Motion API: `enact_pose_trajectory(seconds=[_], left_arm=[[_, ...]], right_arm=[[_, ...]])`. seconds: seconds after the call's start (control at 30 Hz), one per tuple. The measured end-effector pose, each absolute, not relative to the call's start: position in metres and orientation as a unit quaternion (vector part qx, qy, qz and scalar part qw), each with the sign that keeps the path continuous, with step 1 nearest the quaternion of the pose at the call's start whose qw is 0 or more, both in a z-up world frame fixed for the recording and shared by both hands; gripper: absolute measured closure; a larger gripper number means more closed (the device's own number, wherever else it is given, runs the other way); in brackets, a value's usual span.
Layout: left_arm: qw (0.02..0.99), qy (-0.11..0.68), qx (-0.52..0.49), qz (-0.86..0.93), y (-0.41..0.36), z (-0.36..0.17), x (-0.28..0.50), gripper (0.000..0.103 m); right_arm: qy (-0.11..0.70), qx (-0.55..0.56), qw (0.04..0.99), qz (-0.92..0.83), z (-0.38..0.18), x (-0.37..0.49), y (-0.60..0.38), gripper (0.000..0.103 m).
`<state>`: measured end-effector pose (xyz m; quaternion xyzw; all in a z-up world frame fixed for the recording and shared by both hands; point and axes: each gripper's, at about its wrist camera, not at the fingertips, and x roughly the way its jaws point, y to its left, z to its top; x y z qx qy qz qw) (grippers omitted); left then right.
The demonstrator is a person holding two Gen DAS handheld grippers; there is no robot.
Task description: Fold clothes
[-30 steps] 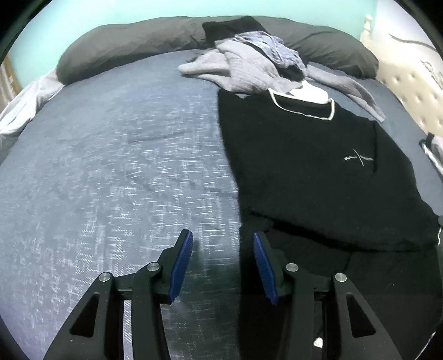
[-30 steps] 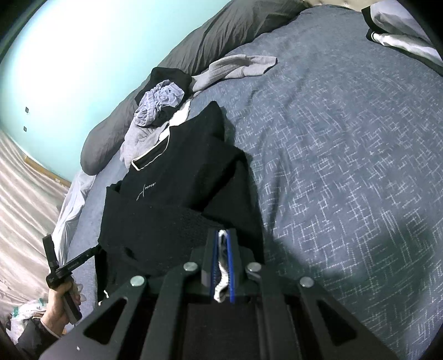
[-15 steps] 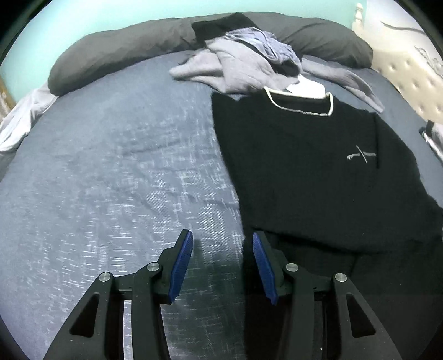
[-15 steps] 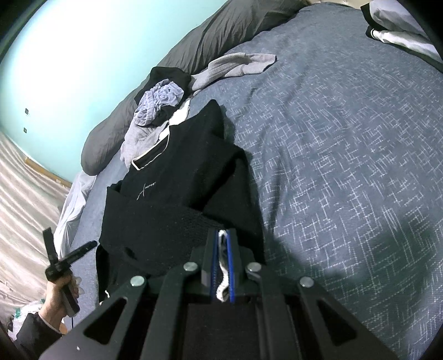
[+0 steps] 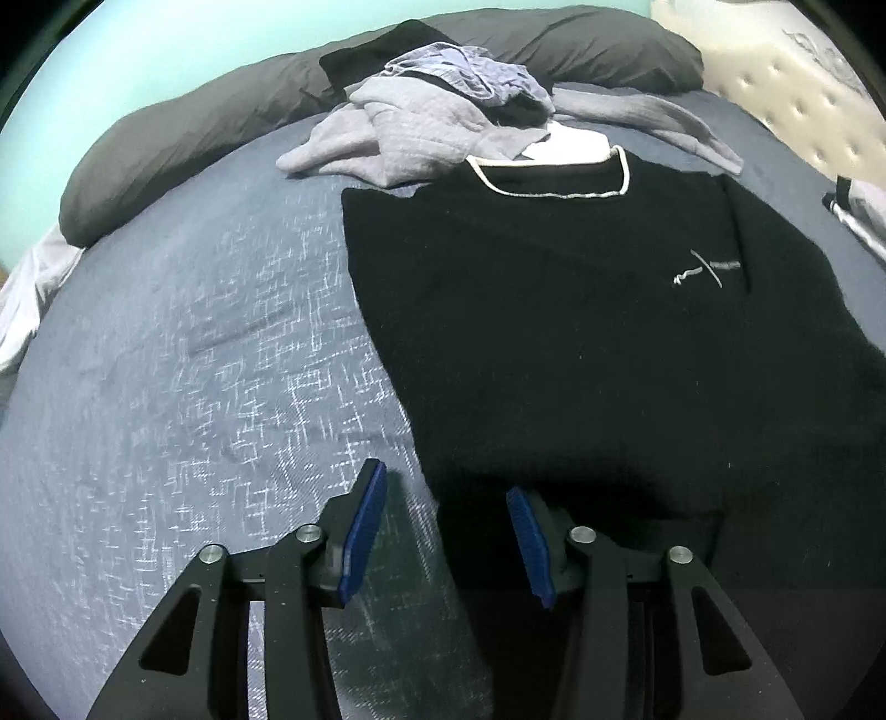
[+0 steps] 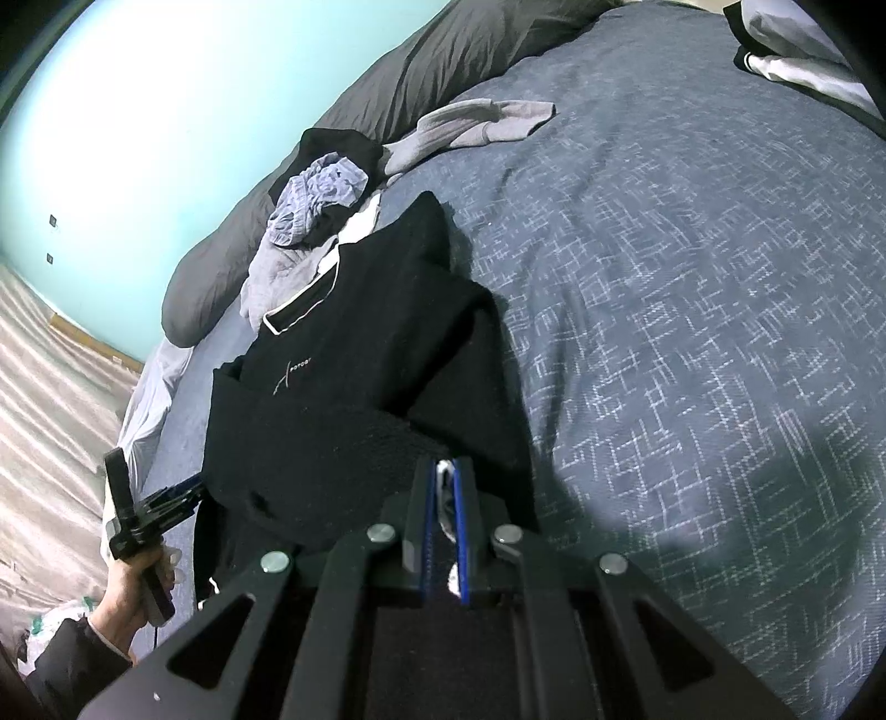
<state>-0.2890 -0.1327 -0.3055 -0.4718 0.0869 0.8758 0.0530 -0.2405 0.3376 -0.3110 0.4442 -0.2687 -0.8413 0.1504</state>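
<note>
A black sweater (image 5: 581, 310) with a white-trimmed neck lies spread on the blue-grey bedspread (image 5: 194, 360), its sides folded inward. It also shows in the right wrist view (image 6: 360, 360). My left gripper (image 5: 443, 520) is open and empty, low at the sweater's near left edge. It shows from outside in the right wrist view (image 6: 166, 504), held by a hand. My right gripper (image 6: 446, 487) is shut on the sweater's white-edged hem and holds it lifted at the near right corner.
A heap of grey and black clothes (image 5: 443, 111) lies just beyond the sweater's neck, against dark grey pillows (image 5: 183, 127). A grey garment (image 6: 470, 127) trails to the right. A white and black garment (image 6: 803, 50) lies at the far right. A padded headboard (image 5: 803, 99) stands behind.
My left gripper has moved forward and closer to the sweater's near left edge, still open. My right gripper has kept its hold on the hem, hardly moving.
</note>
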Motion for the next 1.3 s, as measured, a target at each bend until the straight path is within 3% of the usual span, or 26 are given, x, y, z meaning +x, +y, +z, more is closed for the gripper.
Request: enact_pose_trajectory(seconds=[0.1, 0.3, 0.53, 1.0, 1.3], left_arm=[[0.049, 0.088, -0.464, 0.88, -0.132, -0.301, -0.288, 0.084], [0.028, 0.055, -0.45, 0.891, -0.155, -0.291, -0.282, 0.092], [0.014, -0.009, -0.476, 0.879, -0.187, -0.306, -0.286, 0.093], [-0.013, 0.007, -0.478, 0.878, -0.2, -0.305, -0.275, 0.093], [0.003, -0.02, -0.452, 0.892, -0.195, -0.274, -0.277, 0.093]], right_arm=[[-0.27, 0.444, 0.152, -0.841, -0.311, -0.24, 0.338, 0.097], [-0.266, 0.442, 0.174, -0.839, -0.304, -0.239, 0.331, 0.097], [-0.243, 0.462, 0.201, -0.829, -0.306, -0.237, 0.31, 0.097], [-0.24, 0.504, 0.189, -0.808, -0.329, -0.239, 0.312, 0.097], [-0.233, 0.502, 0.164, -0.816, -0.325, -0.235, 0.316, 0.095]])
